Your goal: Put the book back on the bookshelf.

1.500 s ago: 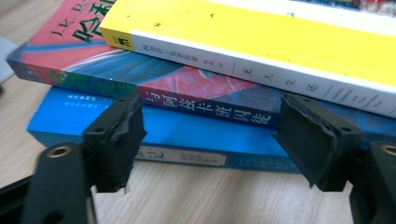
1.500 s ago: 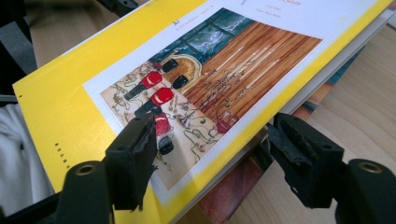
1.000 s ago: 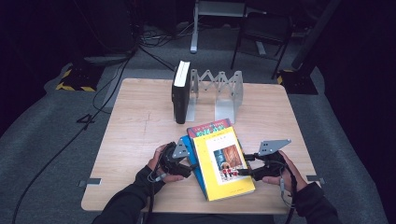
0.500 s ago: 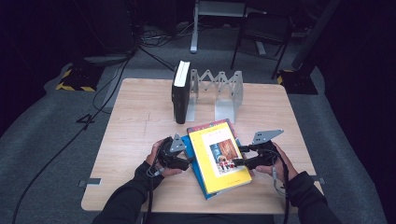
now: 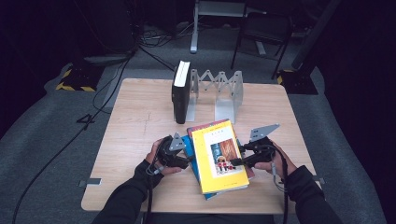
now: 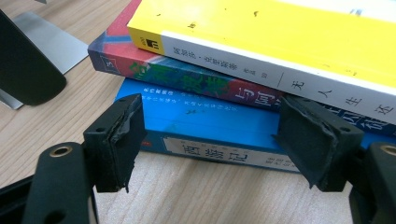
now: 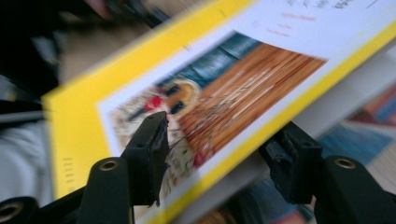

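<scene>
Gripping the yellow book (image 5: 218, 156) along its right edge, the right gripper (image 5: 236, 162) is holding the top volume of a three-book stack at the near middle of the counter (image 5: 135, 121). The right gripper view is showing what the high view cannot resolve: one of the jaws is lying on the cover picture (image 7: 224, 107) and the other is sitting under the book's edge, so the jaws are closed on the yellow book (image 7: 140, 93) and its right side is riding clear of the books beneath. That view is blurred.

The left gripper (image 5: 186, 161) is waiting just beside the stack's left side. The left gripper view is showing its jaws spread wide with nothing between them (image 6: 208, 149), facing the spines: yellow book (image 6: 280, 42) on top, a red book (image 6: 187, 79) in the middle and a blue book (image 6: 210, 126) at the bottom, each printed with characters.

The high view is adding the far part of the counter, where a black book (image 5: 181, 93) is standing upright against a folding metal rack (image 5: 219, 91).
</scene>
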`<move>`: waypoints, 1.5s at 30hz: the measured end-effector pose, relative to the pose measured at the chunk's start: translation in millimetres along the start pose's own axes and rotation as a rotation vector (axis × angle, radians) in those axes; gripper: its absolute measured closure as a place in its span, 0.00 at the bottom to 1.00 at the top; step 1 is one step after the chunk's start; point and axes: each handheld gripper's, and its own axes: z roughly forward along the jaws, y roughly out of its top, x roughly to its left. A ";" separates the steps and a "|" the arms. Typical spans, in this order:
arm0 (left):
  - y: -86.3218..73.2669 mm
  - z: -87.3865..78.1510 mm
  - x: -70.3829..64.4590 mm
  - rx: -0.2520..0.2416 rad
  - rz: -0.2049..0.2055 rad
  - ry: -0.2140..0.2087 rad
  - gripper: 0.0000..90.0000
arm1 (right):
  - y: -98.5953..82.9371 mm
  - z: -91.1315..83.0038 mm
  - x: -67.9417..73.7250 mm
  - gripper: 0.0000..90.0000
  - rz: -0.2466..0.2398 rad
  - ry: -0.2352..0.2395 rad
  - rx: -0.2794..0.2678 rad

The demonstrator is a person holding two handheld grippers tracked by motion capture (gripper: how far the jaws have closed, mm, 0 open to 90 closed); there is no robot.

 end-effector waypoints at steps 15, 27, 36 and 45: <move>0.7 -0.1 0.2 -0.001 -0.005 0.021 0.31 | -6.3 2.3 11.3 0.86 -0.004 0.043 -0.183; 11.0 -20.7 0.6 -0.072 0.030 -0.045 0.52 | -1.2 -11.0 28.5 0.89 -0.097 0.018 -0.272; 15.6 -32.0 3.0 -0.110 0.042 -0.045 0.75 | 1.7 -13.9 34.0 0.89 -0.128 -0.009 -0.285; 35.4 -34.7 5.7 -0.206 0.060 -0.111 0.77 | 8.0 -19.8 30.9 0.69 -0.158 0.035 -0.290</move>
